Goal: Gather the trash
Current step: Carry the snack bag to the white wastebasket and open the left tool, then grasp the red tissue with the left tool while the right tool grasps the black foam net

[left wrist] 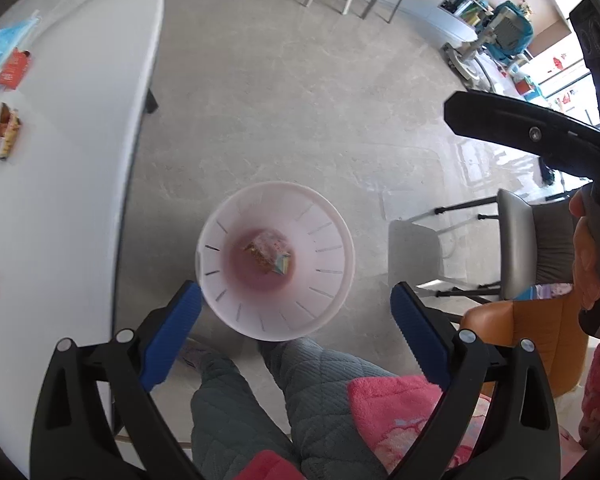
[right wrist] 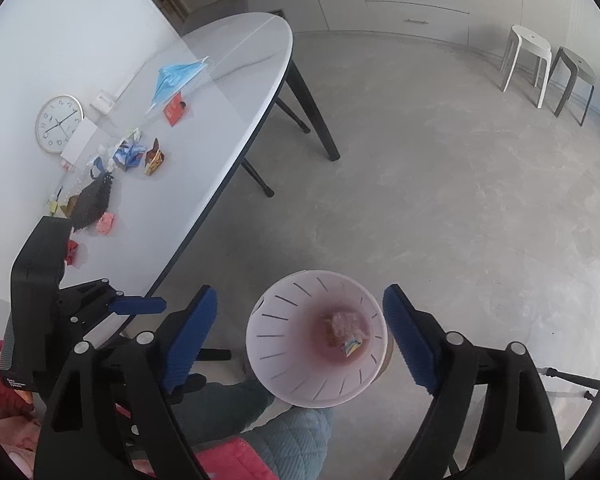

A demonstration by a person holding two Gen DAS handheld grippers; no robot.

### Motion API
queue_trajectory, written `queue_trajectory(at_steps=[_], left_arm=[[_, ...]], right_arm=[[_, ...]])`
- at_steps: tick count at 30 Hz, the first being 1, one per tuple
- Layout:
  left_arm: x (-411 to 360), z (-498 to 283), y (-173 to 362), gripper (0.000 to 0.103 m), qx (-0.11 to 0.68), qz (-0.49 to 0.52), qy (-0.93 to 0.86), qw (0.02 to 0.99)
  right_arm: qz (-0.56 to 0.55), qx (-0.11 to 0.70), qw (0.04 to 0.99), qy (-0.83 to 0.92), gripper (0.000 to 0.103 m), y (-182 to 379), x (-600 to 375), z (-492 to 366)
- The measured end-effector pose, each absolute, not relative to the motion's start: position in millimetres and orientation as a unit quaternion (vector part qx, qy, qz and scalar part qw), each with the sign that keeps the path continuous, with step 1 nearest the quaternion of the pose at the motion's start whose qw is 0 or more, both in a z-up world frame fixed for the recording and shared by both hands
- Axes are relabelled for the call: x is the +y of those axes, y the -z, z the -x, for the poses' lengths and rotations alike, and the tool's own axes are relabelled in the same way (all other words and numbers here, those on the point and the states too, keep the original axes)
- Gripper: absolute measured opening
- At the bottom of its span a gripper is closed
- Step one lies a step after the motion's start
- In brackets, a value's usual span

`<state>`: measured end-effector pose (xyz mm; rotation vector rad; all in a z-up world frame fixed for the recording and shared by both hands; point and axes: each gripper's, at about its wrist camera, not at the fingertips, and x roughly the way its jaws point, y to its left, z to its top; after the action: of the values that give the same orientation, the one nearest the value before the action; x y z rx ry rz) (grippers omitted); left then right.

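Right wrist view: both grippers, left (left wrist: 296, 320) and right (right wrist: 300, 328), gape empty over bin (right wrist: 284, 392); wrappers (right wrist: 346, 330) inside. Next, reach table (right wrist: 204, 128) trash squarely.

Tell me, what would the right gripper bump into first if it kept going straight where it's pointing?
Probably the white slotted trash bin: the open right gripper points down into its mouth, toward the wrappers inside.

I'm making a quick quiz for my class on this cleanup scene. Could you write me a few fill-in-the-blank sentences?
1. The white bin stands on the ____.
2. Both the left gripper and the right gripper have their jaws ____.
3. The blue face mask lies on the ____.

Missing words: floor; open; table
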<state>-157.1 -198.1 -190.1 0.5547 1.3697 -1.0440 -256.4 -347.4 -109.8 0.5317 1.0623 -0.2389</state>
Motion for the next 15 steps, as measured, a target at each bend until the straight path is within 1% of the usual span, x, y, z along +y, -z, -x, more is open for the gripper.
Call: queue_trajectory(at_steps=[3,5,7,11,15], left_arm=[[-186,144,163,0.091,0.574,-0.229,0.428,0.66],[-170,131,143,0.092,0.561,-0.209,0.41,0.688],[-150,117,123,0.095,0.546,-0.19,0.387,0.719],[-96,86,90,0.095,0.514,-0.162,0.325,0.778],[-31,51,78,0.095,0.505,-0.137,0.251,0.814]], right_arm=[[-0.246,0.491,0.826,0.127,0.096,100,-348,254],[-0.236,0.485,0.832,0.127,0.098,90,-343,247],[-0.219,0.481,0.841,0.118,0.101,81,-336,238],[-0.17,0.482,0.854,0.091,0.101,65,-310,206],[-0.132,0.481,0.864,0.069,0.101,54,-278,169]])
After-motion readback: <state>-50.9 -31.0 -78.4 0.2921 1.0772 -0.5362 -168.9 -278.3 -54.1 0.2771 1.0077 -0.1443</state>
